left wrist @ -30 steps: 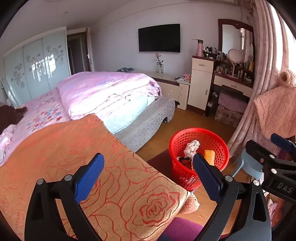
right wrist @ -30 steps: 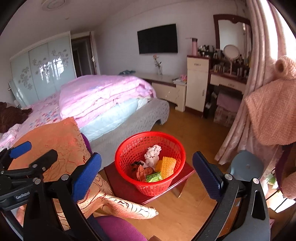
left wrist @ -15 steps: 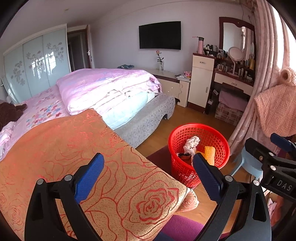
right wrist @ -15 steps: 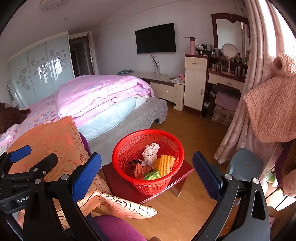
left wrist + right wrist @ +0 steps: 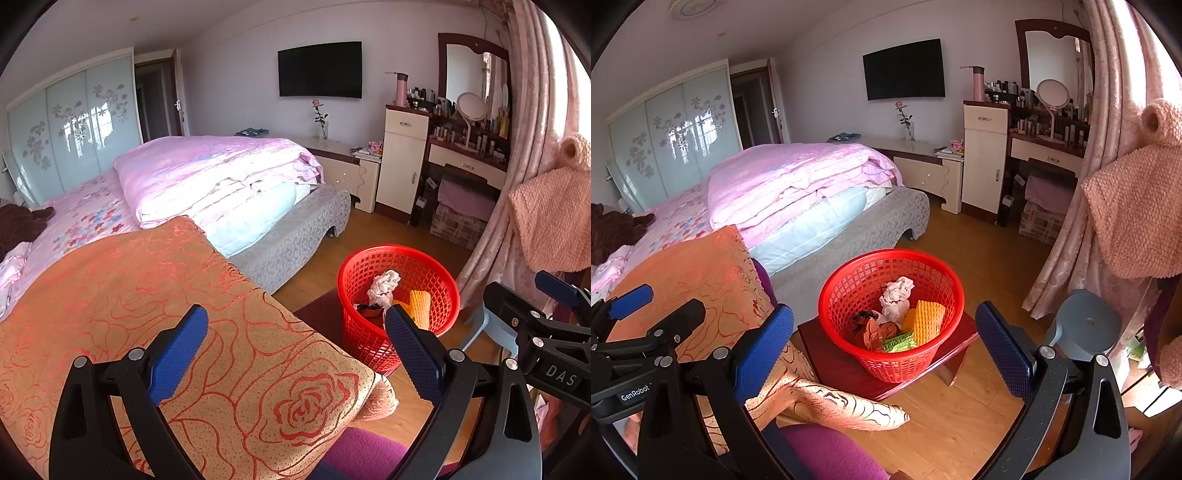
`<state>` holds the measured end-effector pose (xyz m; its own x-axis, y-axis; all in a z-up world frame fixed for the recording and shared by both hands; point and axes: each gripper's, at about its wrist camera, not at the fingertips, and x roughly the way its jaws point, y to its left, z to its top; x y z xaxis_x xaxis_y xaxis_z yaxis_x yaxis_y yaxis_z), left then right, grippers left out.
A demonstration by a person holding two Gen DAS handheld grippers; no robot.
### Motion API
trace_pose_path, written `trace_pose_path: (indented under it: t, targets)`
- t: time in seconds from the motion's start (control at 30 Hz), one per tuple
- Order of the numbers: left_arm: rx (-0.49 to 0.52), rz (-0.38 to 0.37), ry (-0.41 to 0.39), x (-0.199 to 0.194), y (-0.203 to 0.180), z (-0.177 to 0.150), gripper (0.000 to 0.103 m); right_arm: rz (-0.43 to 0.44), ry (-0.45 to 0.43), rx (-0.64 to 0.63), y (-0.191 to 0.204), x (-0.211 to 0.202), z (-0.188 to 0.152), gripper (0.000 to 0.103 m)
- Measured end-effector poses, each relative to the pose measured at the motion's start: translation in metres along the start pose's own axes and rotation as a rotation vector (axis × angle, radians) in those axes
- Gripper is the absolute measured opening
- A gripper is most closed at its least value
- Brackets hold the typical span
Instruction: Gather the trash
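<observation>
Your left gripper and right gripper both gape wide, nothing held. Red basket sits on the dark red stool — crumpled paper and wrappers inside.

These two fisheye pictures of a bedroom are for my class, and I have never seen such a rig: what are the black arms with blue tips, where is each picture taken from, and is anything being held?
No robot here: a person holds a two-finger gripper in each hand, each carrying a camera that looks along its fingers. One picture comes from the left gripper, over an orange rose-patterned blanket. The other comes from the right gripper, facing a red basket on a low dark-red stool. The basket holds trash: crumpled paper, a yellow foam sleeve, a green wrapper. Both grippers are open and hold nothing.
</observation>
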<state>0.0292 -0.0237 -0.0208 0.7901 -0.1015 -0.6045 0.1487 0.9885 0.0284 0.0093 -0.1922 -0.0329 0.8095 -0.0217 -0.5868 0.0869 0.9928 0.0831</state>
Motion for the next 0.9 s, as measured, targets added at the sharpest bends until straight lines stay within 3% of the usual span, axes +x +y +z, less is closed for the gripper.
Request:
trace_pose_path:
  t: [0.9]
  targets:
    - [0.003, 0.0, -0.008, -0.0044, 0.0018, 0.0023, 0.093, 0.006, 0.008, -0.002, 0.002, 0.0029, -0.0026, 0.096]
